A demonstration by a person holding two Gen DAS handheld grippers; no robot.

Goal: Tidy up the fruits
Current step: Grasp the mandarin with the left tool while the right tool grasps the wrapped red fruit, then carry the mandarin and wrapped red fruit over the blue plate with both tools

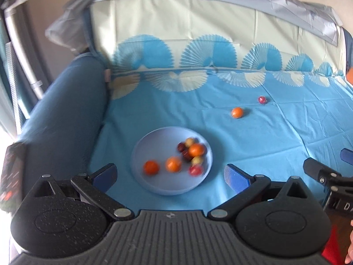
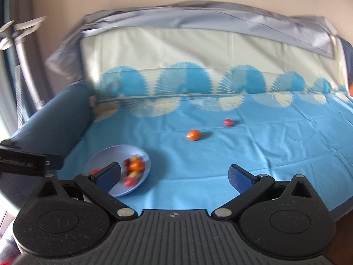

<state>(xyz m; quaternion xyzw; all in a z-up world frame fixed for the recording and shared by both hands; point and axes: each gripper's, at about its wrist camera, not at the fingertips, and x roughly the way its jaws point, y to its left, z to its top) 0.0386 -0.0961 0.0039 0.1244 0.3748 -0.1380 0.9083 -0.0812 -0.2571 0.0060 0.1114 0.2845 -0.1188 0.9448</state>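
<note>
**Two fruits left outside the bowl**

Both claws, left claw (image 1: 171, 174) and right claw (image 2: 174, 176), hang released and empty; the pale blue round bowl (image 1: 154, 187) on the blue patterned cloth (image 1: 275, 137) holds most fruit; a small orange fruit (image 2: 193, 135) and a small red fruit (image 2: 228, 122) lie apart beyond it; next, probably, reach forward for the orange one.

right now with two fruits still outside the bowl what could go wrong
The loose round orange fruit and small red fruit lie on smooth, creased blue cloth, so a nudge from open fingers may roll them away. Fruit sits crowded against one side of the shallow light-blue bowl; dropping more could bounce some out.
</note>
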